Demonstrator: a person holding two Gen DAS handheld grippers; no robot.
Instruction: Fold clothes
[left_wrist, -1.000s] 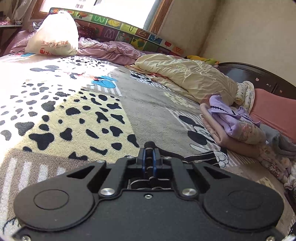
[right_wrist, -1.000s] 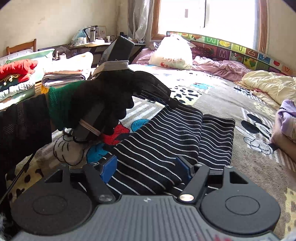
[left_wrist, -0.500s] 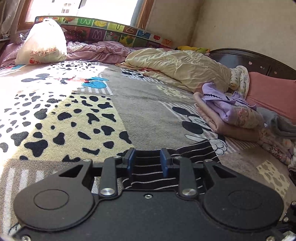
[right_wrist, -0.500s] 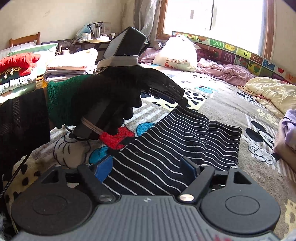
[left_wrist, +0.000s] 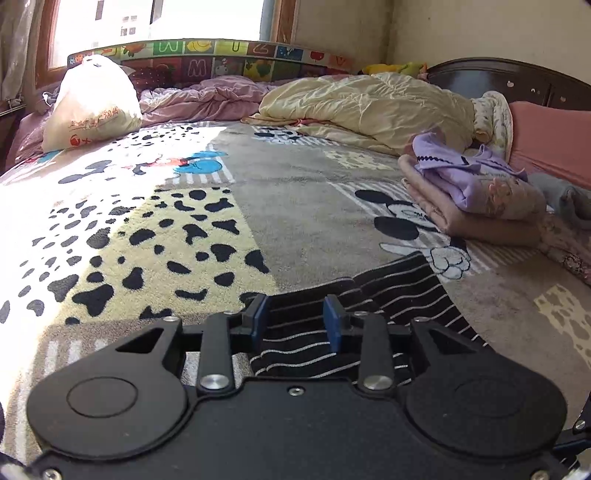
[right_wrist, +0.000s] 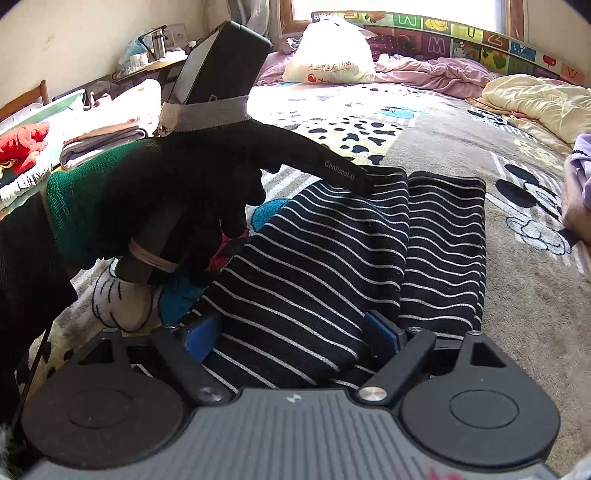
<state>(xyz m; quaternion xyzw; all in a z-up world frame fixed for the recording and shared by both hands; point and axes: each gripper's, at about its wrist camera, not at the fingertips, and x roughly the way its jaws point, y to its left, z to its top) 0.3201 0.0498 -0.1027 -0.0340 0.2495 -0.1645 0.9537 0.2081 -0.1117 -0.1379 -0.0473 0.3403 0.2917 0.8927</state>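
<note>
A black garment with thin white stripes (right_wrist: 332, 258) lies folded lengthwise on the cartoon-print bed cover (right_wrist: 424, 125). Its far end shows in the left wrist view (left_wrist: 369, 306). My left gripper (left_wrist: 295, 321) is open, its blue pads just over the garment's far edge. In the right wrist view the left gripper (right_wrist: 364, 181), held in a gloved hand, rests its tip on the garment's far left corner. My right gripper (right_wrist: 291, 332) is open wide, its blue pads on either side of the garment's near end.
A folded pink and purple clothes pile (left_wrist: 472, 195) sits at the right. A cream quilt (left_wrist: 369, 107), a pink quilt and a white bag (left_wrist: 92, 107) lie at the far side. Folded stacks (right_wrist: 110, 122) stand on a table to the left.
My left gripper opened and let go of the garment's far edge, which now lies flat. The right gripper stayed open and moved a little closer over the near end.
</note>
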